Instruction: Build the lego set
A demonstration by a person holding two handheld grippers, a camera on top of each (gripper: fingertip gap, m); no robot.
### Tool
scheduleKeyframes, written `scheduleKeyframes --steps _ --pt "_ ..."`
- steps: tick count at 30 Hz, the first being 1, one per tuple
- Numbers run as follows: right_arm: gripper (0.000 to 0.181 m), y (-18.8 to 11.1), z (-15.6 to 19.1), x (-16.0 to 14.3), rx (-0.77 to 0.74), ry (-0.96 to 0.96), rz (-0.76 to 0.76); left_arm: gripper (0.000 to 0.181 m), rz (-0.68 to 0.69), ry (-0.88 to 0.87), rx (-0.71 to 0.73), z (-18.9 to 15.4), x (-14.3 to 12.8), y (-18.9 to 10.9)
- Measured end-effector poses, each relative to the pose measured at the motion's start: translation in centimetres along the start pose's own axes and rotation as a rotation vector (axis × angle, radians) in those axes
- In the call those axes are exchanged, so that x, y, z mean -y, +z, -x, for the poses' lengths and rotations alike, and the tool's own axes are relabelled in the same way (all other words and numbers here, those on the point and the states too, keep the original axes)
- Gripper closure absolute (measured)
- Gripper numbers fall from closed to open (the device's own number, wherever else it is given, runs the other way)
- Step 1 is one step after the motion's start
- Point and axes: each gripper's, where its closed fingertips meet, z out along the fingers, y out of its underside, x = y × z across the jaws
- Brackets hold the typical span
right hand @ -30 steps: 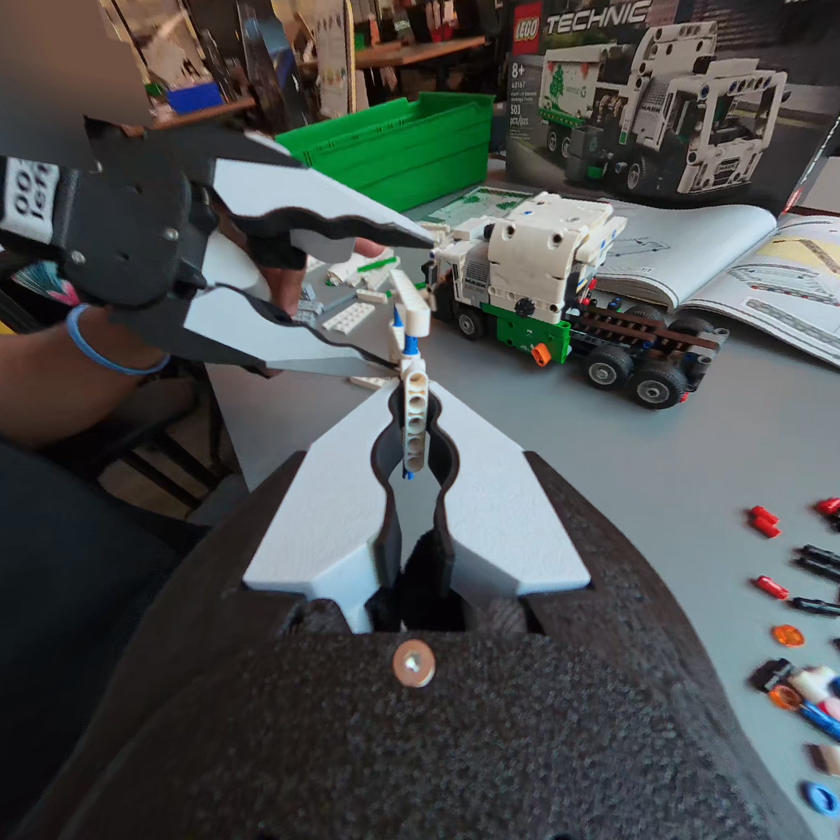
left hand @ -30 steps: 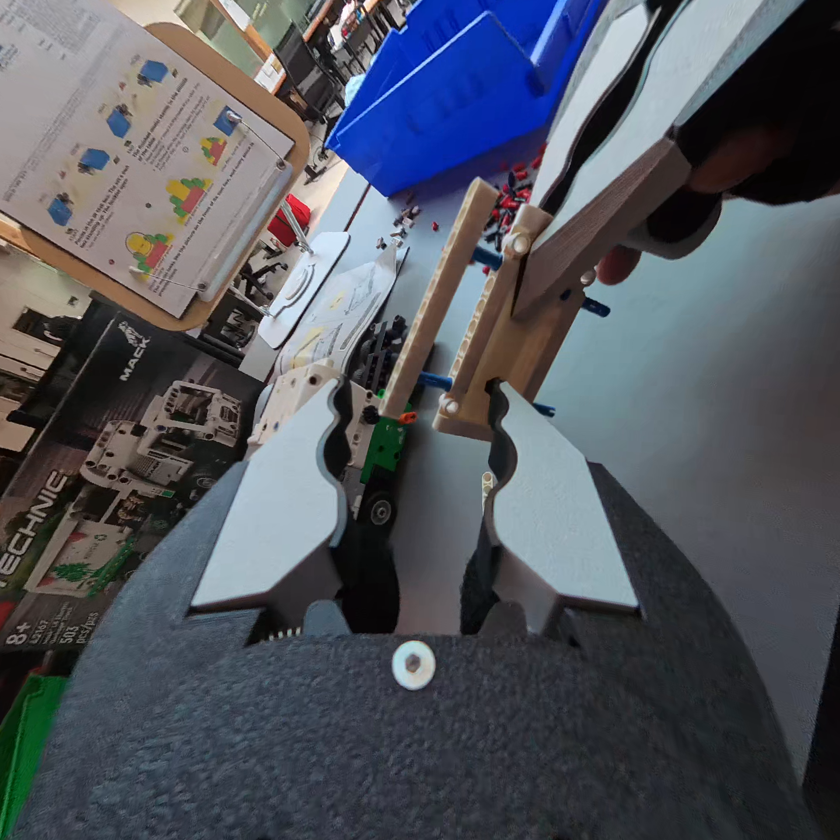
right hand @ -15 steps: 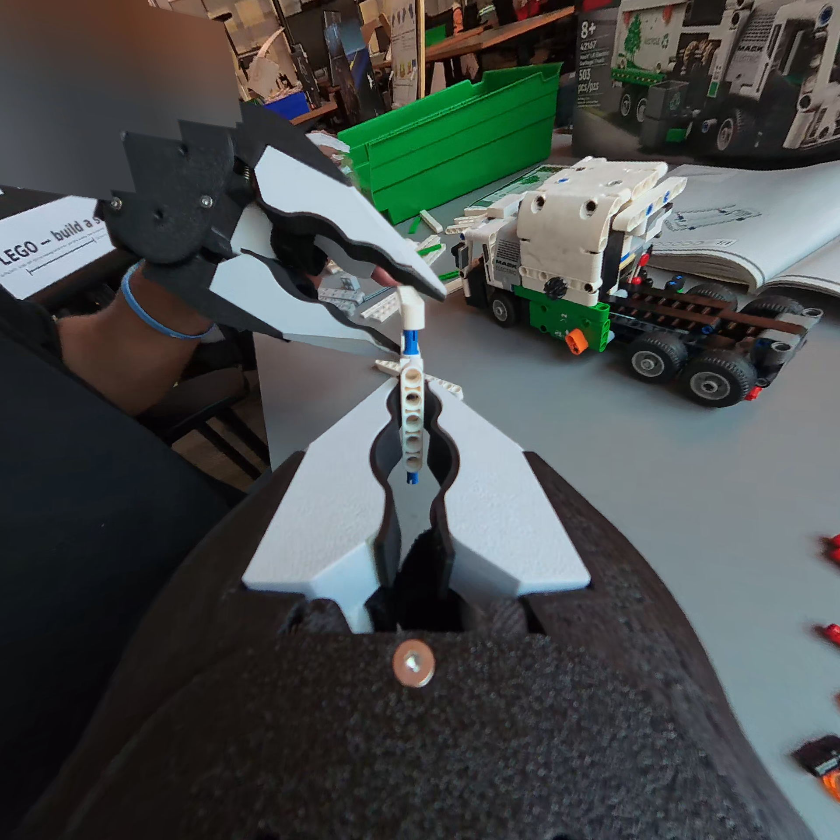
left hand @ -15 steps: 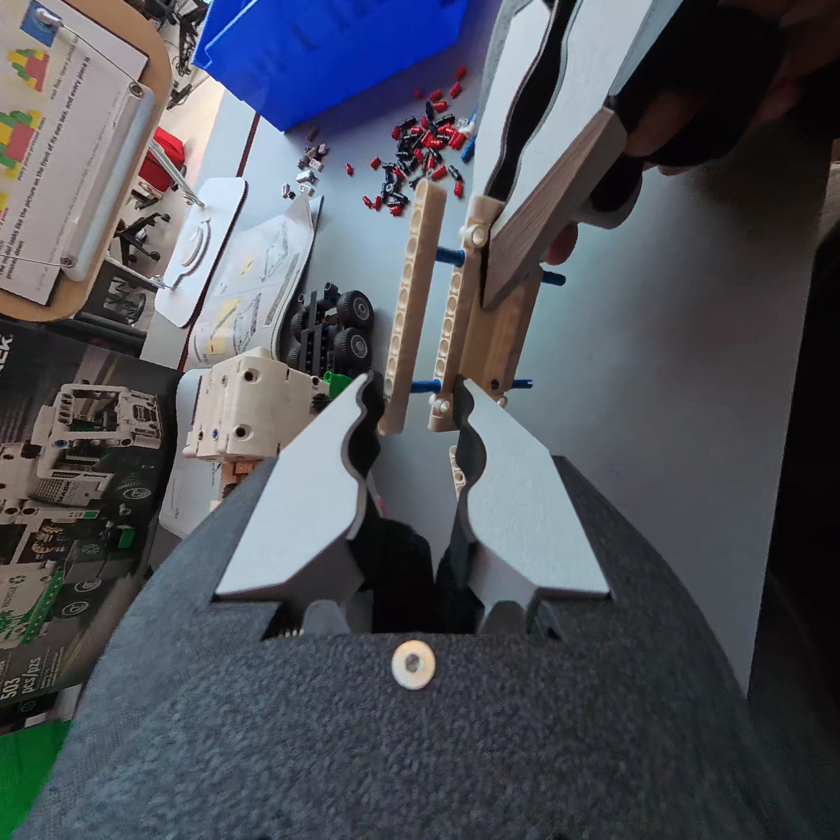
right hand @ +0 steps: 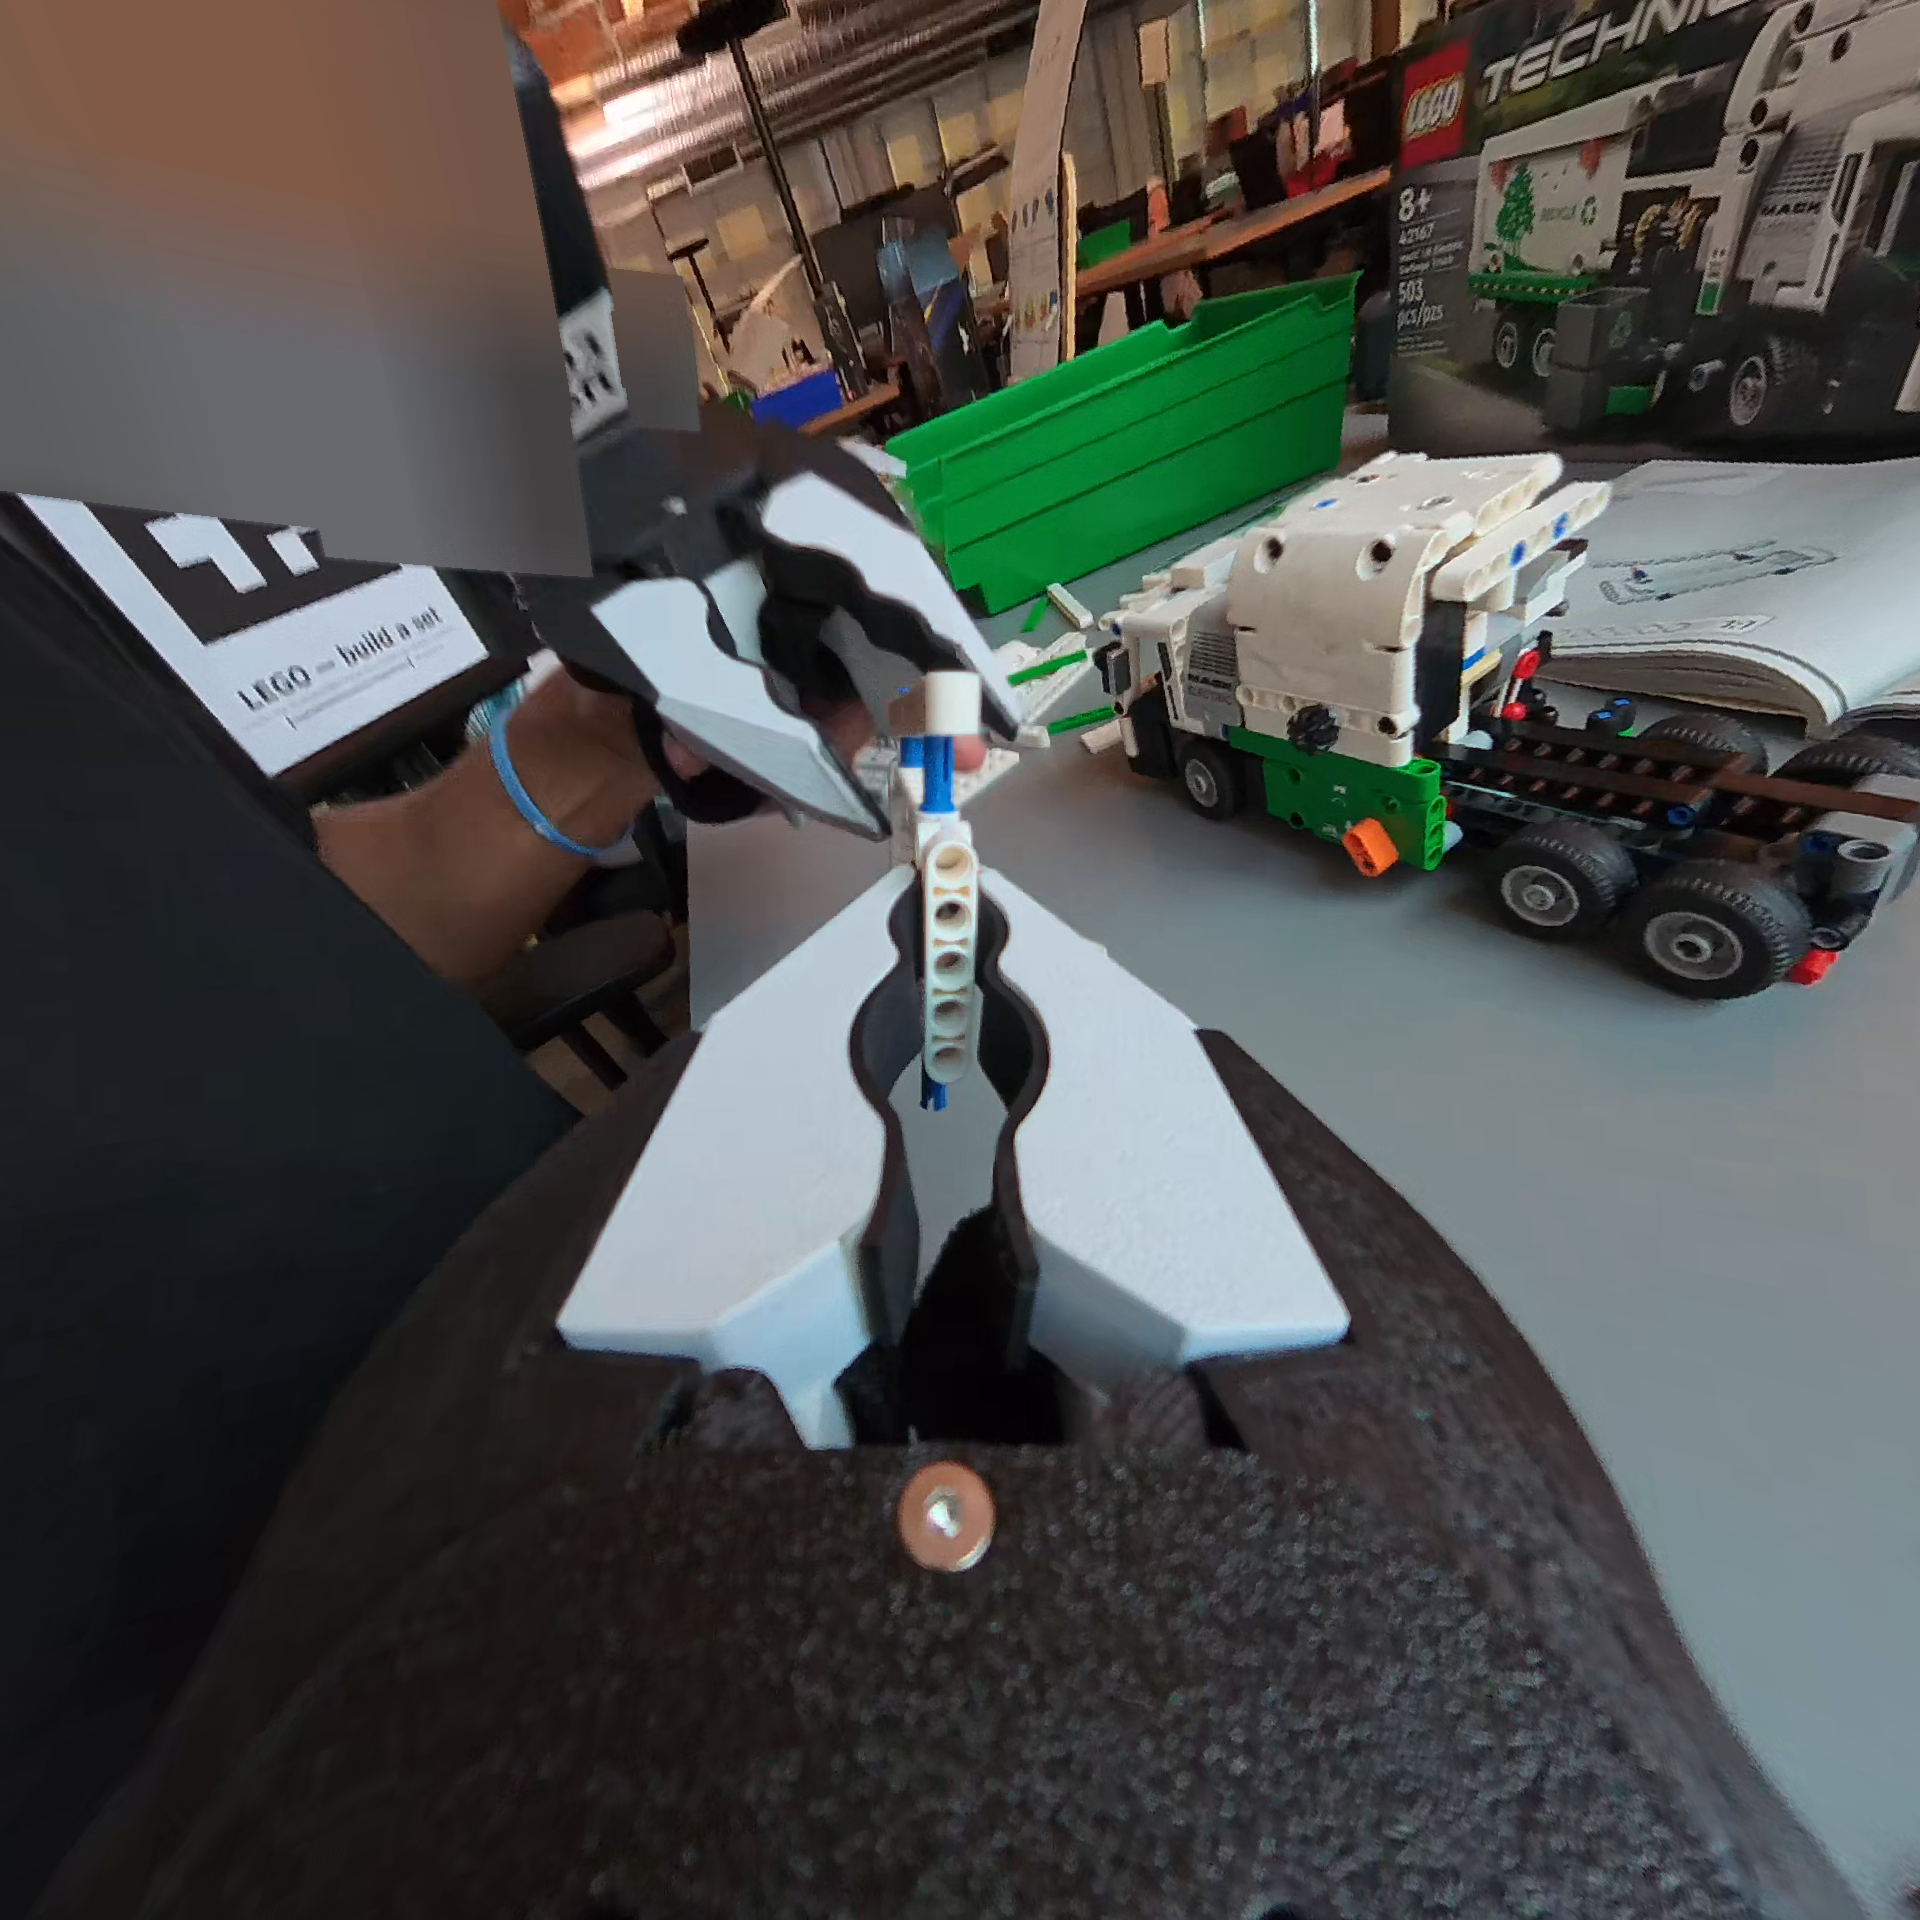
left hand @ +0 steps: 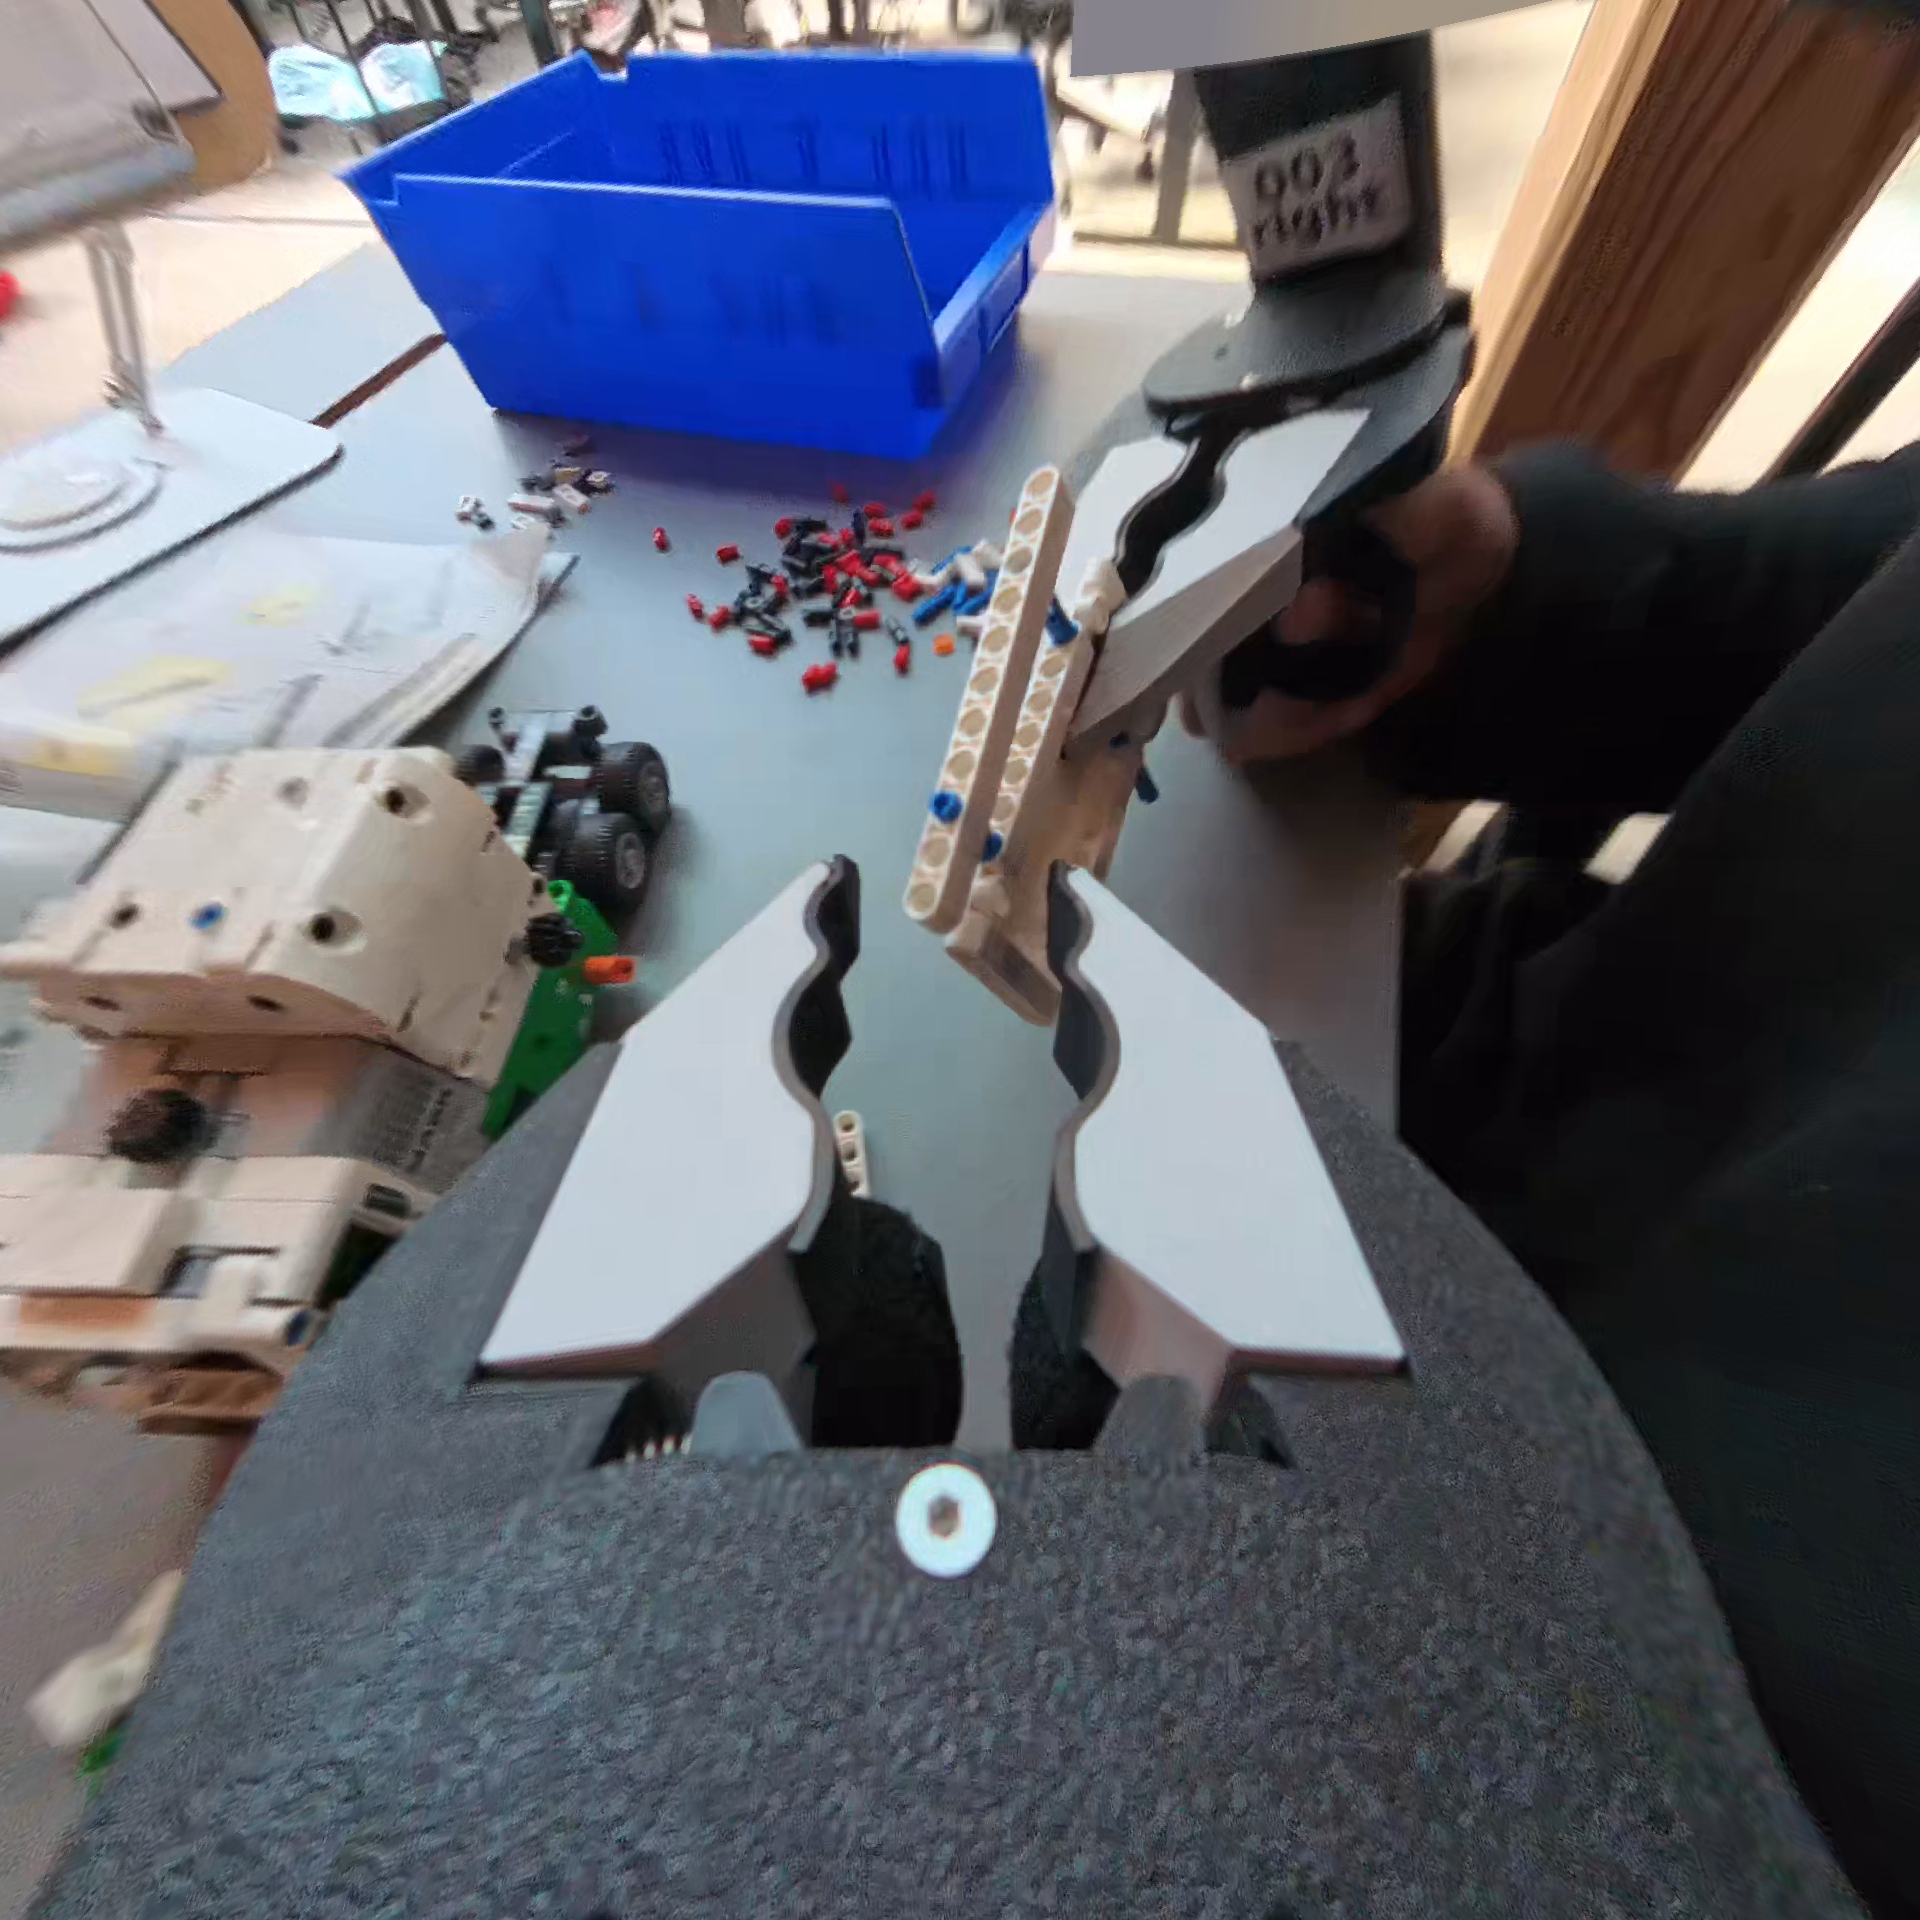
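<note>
Right gripper (right hand: 948, 883) clamping a white beam assembly (right hand: 951, 977)

Left gripper (right hand: 914, 748) is gaping just beyond the jaws, straddling the assembly's far end; a truck model (right hand: 1455, 707) is sitting farther off, rightward.

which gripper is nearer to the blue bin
Right. The right gripper, shut on the white beam assembly, sits just in front of the blue bin, beside the scattered pins. The left gripper is open and farther back, by the assembly's lower end.
</note>
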Motion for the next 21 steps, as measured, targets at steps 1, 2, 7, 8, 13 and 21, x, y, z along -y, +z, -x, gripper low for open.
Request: scheduleKeyframes --steps 1,2,7,8,13,21 --pt "0.178 -0.1 0.0 0.6 0.014 0.042 -0.037 0.145 -0.055 -0.091 -0.063 -0.3 0.1 -0.1" --pt "0.178 -0.1 0.0 1.1 0.038 0.1 -0.069 0.148 -0.1 -0.162 -0.114 -0.4 0.2 0.0" --pt "0.177 0.3 -0.5 0.7 0.044 0.121 -0.041 0.174 -0.255 -0.416 -0.258 -0.2 1.2 -0.2" --pt "0.172 0.4 -1.2 0.4 -0.007 0.08 -0.005 0.175 -0.244 -0.482 -0.282 -0.1 0.9 -0.1" --pt "0.142 -1.0 -4.1 0.0 -0.361 -0.471 0.28 0.176 -0.162 -0.657 -0.335 0.1 -0.5 0.2" --pt "0.15 1.3 -1.0 -0.6 -0.309 -0.908 0.52 0.176 -0.122 -0.585 -0.366 -1.6 -1.1 -0.3"
